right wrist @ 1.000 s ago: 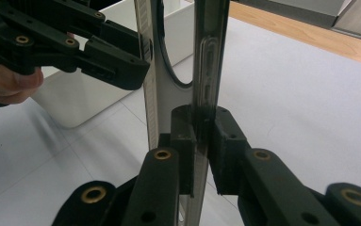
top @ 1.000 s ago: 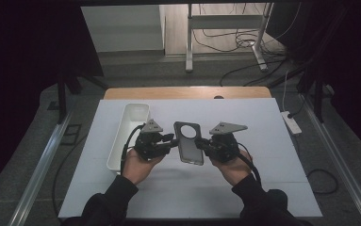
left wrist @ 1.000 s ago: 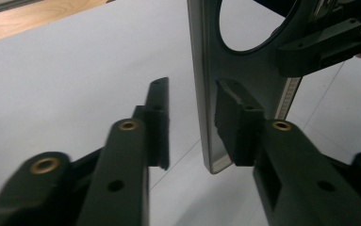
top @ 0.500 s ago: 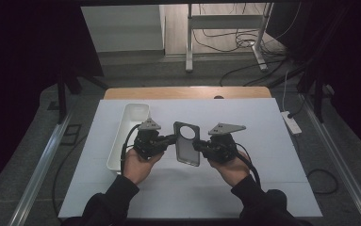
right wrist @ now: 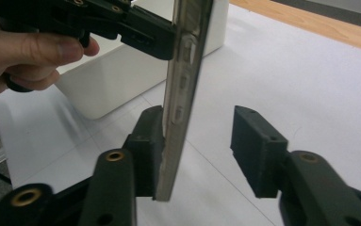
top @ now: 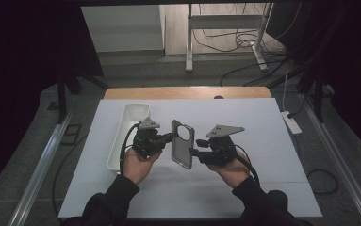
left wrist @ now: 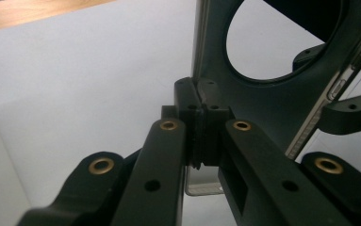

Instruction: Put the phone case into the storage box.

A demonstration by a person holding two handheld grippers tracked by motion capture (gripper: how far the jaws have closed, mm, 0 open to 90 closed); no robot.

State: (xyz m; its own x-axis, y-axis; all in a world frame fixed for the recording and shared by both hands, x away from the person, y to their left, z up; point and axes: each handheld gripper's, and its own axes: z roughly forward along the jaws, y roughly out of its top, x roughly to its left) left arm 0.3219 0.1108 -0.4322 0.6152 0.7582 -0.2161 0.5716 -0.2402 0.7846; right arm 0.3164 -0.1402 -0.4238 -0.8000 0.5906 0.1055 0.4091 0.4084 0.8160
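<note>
Phone case [top: 182, 150] upright above bench [top: 272, 122], between 2 tools. Left tool [left wrist: 198, 127] clenched on case edge. Right tool [right wrist: 201, 150] just opening, jaws released, case between them. Advice: withdraw right tool straight back, keep left grip steady.

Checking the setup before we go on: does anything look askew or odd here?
Nothing damaged or spilled. The phone case stands on edge in the air, clamped by the left gripper; the right gripper has just been opening around it.

Left tongs [left wrist: 201, 125] now clamp the edge of the phone case [top: 183, 143], having closed since the earlier frames. Right tongs [right wrist: 201, 150] have just been opening; one pad stands clear of the case between them.
</note>
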